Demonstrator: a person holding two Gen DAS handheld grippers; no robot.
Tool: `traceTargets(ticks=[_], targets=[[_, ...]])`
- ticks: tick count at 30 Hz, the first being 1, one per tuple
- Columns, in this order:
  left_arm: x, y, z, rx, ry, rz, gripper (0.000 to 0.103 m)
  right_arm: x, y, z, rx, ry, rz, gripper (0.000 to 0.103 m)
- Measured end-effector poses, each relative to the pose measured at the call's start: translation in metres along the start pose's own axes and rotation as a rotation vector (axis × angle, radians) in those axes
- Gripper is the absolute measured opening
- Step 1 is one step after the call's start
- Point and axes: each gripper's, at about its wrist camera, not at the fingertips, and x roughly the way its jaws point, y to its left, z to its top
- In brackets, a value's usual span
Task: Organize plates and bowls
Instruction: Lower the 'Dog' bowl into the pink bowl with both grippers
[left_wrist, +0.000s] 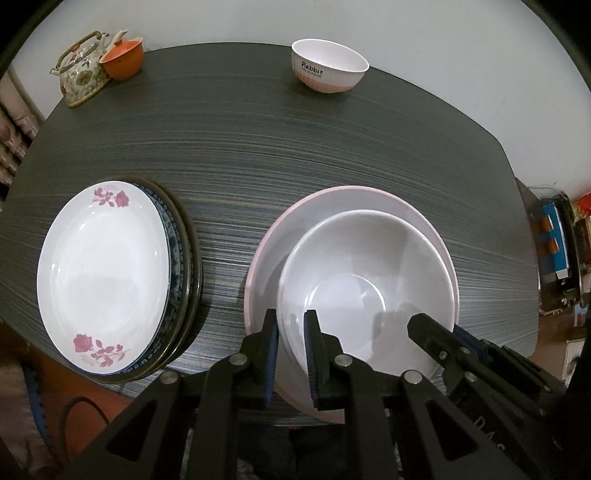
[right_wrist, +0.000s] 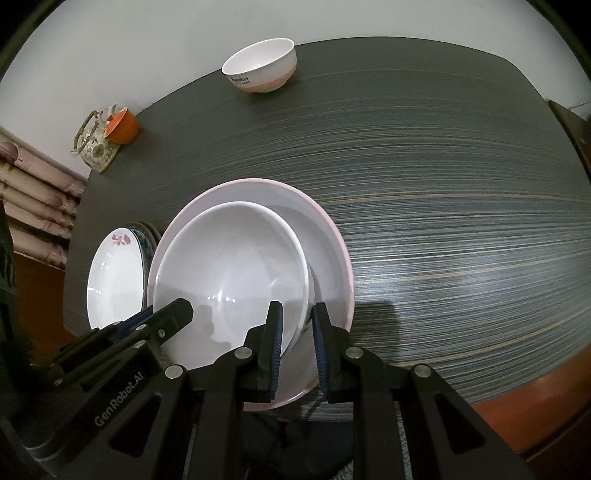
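A plain white bowl rests, slightly off-centre, inside a wider pink-rimmed bowl at the near table edge. My left gripper is shut on the white bowl's near-left rim, one finger inside and one outside. On the near-right rim my right gripper is shut the same way. To the left lies a stack of plates, a white rose-patterned plate on top of dark blue-rimmed ones. A small white and pink "Rabbit" bowl stands alone at the far edge.
The dark striped table has a wide bare stretch in the middle and on the right. A flowered teapot and an orange cup occupy the far left corner. Clutter stands beyond the right edge.
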Motion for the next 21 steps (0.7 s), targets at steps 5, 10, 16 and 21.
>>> traceTargets(ticks=[5,10,16,21], targets=[[-0.0010,-0.0009,-0.0001,-0.002,0.000,0.001,0.015,0.0003,0.0029,0.0002,-0.005,0.000,-0.005,0.023],[0.0005,-0.0006,0.0010,-0.008,0.003,-0.007,0.016,0.0007,0.0047,0.0013,-0.010,0.001,-0.010,0.027],[0.0022,0.0015,0.0017,-0.009,0.002,-0.011,0.016,0.0016,0.0047,0.0018,-0.013,-0.001,-0.012,0.027],[0.0021,0.0037,0.0028,-0.013,0.007,-0.015,0.017,0.0000,0.0048,0.0022,-0.016,-0.003,-0.015,0.028]])
